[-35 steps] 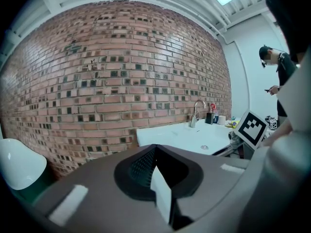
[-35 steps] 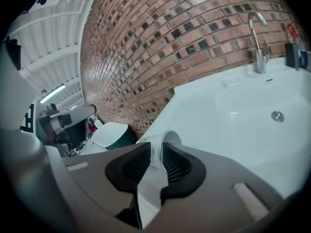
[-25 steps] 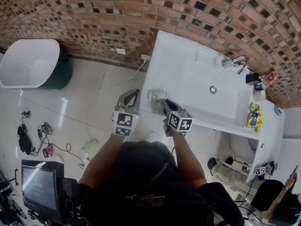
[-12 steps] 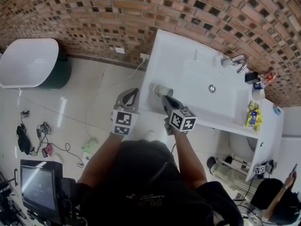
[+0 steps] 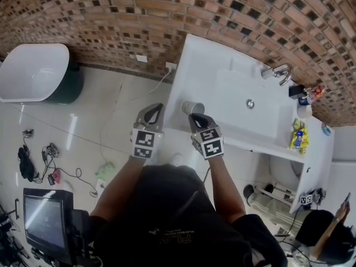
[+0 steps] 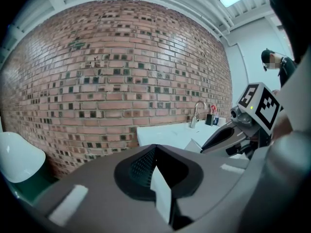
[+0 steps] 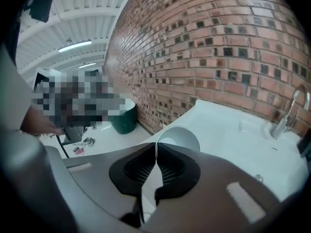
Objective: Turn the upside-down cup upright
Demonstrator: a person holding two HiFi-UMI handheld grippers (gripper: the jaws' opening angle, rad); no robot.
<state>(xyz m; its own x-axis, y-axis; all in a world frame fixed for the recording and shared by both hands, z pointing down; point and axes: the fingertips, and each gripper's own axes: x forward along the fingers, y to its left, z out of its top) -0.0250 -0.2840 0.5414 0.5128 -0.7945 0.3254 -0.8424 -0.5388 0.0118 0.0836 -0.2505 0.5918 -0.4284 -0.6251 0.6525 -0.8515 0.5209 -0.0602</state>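
Note:
A white paper cup is off the white counter, near its front left corner, tipped on its side. My right gripper holds it by the rim; its jaws have just closed with the rim between them. In the right gripper view the cup shows its open mouth to the camera, the rim pinched at the right gripper. My left gripper hovers beside the counter's left edge over the floor. In its own view the left gripper is shut and empty.
A basin with a chrome faucet sits in the counter. Bottles stand at its right end. A white tub on a green base, floor cables and a monitor lie to the left.
The cup stood upside down near the counter's front edge. My right gripper has closed on its rim, risen and rolled, tipping the cup onto its side. The left gripper has not moved.

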